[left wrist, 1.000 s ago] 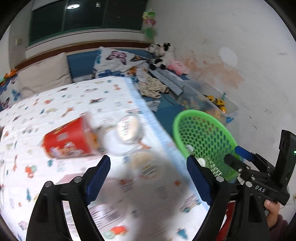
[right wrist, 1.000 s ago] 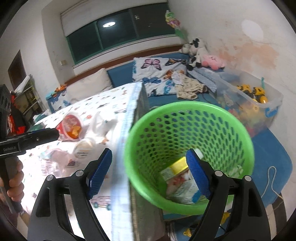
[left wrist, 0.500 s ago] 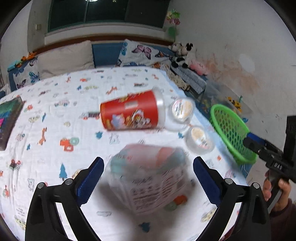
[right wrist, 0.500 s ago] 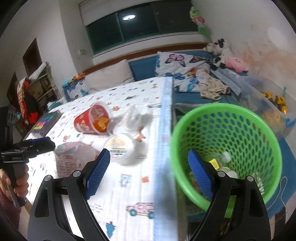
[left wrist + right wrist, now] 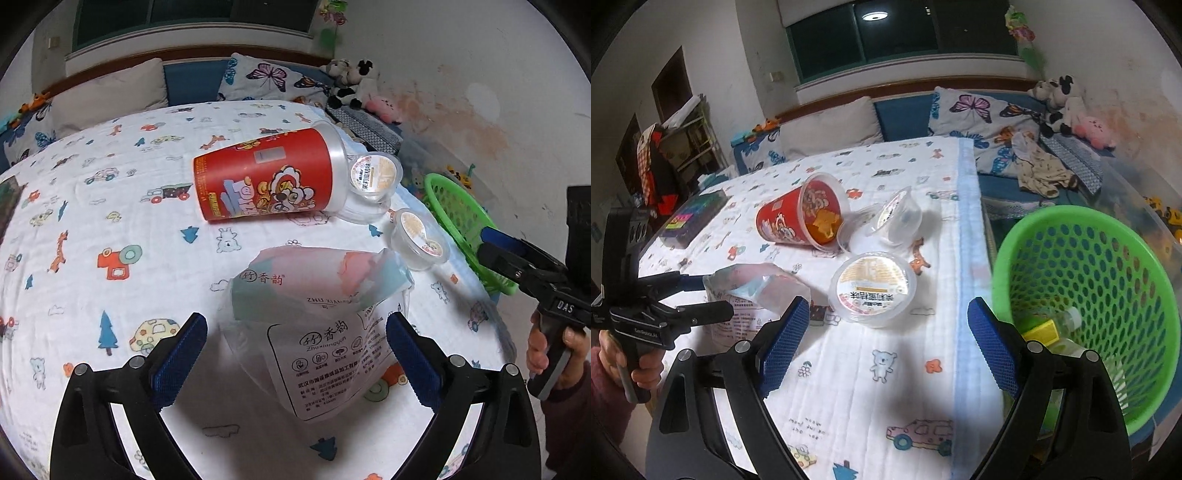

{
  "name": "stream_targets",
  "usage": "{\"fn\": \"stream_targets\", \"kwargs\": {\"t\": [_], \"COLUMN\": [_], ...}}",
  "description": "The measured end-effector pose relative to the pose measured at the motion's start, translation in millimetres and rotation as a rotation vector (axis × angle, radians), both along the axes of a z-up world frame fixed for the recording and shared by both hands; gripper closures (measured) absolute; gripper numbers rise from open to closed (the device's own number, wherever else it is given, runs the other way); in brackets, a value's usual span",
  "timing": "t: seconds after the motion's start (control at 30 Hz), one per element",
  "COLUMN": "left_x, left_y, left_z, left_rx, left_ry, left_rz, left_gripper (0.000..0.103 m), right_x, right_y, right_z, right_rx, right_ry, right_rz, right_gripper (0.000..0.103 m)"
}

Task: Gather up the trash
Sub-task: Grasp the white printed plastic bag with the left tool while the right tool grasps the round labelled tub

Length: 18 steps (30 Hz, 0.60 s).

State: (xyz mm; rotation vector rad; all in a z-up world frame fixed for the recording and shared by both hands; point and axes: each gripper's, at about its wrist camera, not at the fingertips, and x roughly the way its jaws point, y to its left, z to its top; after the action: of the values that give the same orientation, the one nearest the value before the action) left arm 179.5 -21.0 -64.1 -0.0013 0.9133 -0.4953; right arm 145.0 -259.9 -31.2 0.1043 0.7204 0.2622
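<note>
The left gripper (image 5: 295,354), jaws spread wide and just opened further, frames a crumpled plastic bag (image 5: 317,314) lying on the table (image 5: 92,258); nothing is pinched. The bag looks light, limp and slippery, best taken at a bunched fold. The right gripper (image 5: 884,343), jaws also spread and empty, faces a thin jelly cup (image 5: 873,291). Beyond lie a red cup (image 5: 266,181) and, beside the table, the green basket (image 5: 1108,280)
</note>
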Motion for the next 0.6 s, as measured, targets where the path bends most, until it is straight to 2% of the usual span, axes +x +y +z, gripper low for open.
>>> {"fn": "stream_targets", "kwargs": {"t": [0.07, 0.13, 0.17, 0.2, 0.43, 0.6], "left_x": [0.0, -1.5, -1.6, -2.3, -7.2, -12.5], "left_y": [-1.3, -4.3, -5.9, -6.6, -5.6, -5.0], "left_z": [-2.0, -3.7, -4.9, -5.3, -2.6, 2.6], "left_rx": [0.003, 0.014, 0.018, 0.016, 0.018, 0.006], "left_ry": [-0.004, -0.015, -0.012, -0.008, -0.04, -0.05], "left_rz": [-0.013, -0.033, -0.042, -0.046, -0.06, -0.075], "left_gripper": [0.01, 0.019, 0.028, 0.03, 0.043, 0.056], "right_x": [3.2, 6.1, 7.7, 9.5, 16.2, 22.7], "right_y": [3.7, 6.0, 7.4, 8.8, 15.0, 20.4], "right_z": [-2.3, -3.7, -4.7, -5.8, -11.2, -16.1], "right_rx": [-0.003, -0.007, -0.01, -0.012, -0.02, -0.026], "right_ry": [0.006, 0.012, 0.015, 0.018, 0.035, 0.046], "right_rz": [0.008, 0.015, 0.019, 0.023, 0.042, 0.056], "right_gripper": [0.016, 0.016, 0.016, 0.016, 0.016, 0.016]}}
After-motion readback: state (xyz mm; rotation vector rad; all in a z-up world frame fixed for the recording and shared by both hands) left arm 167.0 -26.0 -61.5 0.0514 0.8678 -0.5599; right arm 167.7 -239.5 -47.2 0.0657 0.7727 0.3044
